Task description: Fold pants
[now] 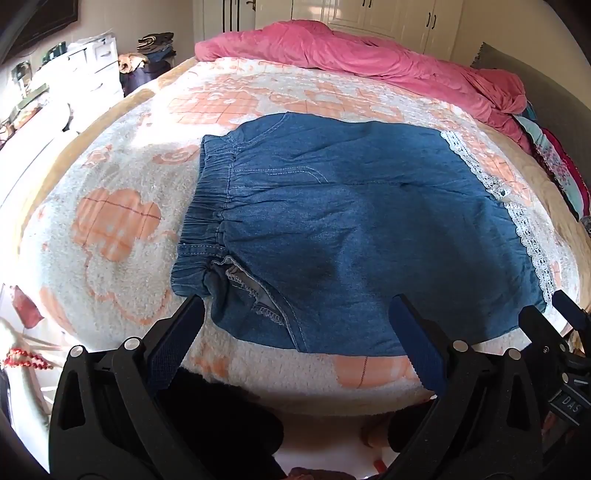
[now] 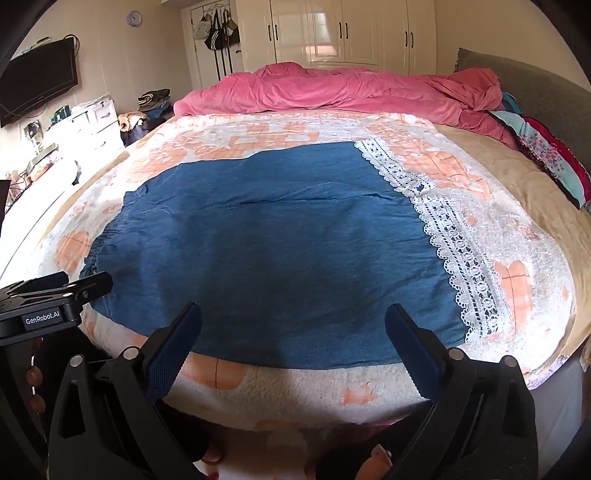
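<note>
Left hand-held gripper [image 1: 297,314]: jaws spread wide, grasping nothing; it hangs over the near edge of the pants [image 1: 351,229], close to the elastic waistband [image 1: 207,218] and an upturned flap showing inner seam stitching [image 1: 255,295]. Right hand-held gripper [image 2: 293,325]: likewise released, empty, poised over the near edge toward the lace hem [image 2: 454,236].

Pants lie spread flat across the bed's fleece blanket [image 2: 258,384], waistband to the left, lace trim to the right; they look already doubled, one leg over the other, though I cannot confirm this.

Risks, as judgement: the fleece pile is soft, so a deep pinch may take blanket along with denim and drag it; a shallow pinch may catch only the top layer, splitting the stack; the upturned flap may be folded in as a lump; the open lace could snag on a finger pad; uneven lift between the two sides would skew the fold.

Room: pink duvet [image 2: 332,92] bunched at the far side; white wardrobes [image 2: 332,33] behind; wall-mounted television [image 2: 37,81] and a cluttered white dresser [image 2: 92,118] on the left.
</note>
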Motion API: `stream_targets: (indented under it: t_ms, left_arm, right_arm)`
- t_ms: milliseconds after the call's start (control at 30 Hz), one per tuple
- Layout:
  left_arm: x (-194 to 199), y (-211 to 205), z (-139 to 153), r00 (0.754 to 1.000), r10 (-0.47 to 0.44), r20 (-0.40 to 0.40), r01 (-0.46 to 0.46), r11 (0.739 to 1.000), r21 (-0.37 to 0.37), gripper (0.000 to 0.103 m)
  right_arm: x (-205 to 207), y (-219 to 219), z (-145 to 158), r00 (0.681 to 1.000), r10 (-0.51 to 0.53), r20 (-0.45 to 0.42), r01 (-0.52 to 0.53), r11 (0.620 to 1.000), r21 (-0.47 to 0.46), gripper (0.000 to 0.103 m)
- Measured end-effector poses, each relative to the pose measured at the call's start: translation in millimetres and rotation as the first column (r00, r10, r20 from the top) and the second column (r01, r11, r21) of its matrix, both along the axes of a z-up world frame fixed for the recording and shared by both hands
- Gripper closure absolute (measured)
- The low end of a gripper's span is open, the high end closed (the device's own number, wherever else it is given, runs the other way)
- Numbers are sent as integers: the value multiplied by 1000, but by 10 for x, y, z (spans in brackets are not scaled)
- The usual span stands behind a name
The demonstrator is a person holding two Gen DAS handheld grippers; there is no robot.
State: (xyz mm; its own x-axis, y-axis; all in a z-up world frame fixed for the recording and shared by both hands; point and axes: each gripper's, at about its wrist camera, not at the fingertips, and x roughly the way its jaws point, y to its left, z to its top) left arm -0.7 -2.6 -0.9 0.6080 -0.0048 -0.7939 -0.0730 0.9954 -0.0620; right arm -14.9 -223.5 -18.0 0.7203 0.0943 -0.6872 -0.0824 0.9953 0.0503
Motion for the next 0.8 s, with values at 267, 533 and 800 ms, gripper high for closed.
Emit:
stream_targets:
  t_ms: [267,533,800]
  left_arm:
    - [-16,-1,21,1000,-1,4,1,1000,0,9]
    - [-25,7,38,1000,-2,9,2,1000,0,9]
    - [-33,17,48,1000,-4,13,4,1000,5,9]
  right_arm:
    - [-9,27,-3,1000,4,1,-4,1000,-7,4]
    - [-33,51,0,1000,15,2,-14,1000,-11,4]
    - [-49,79,9,1000,15,6,-15,1000,-22,4]
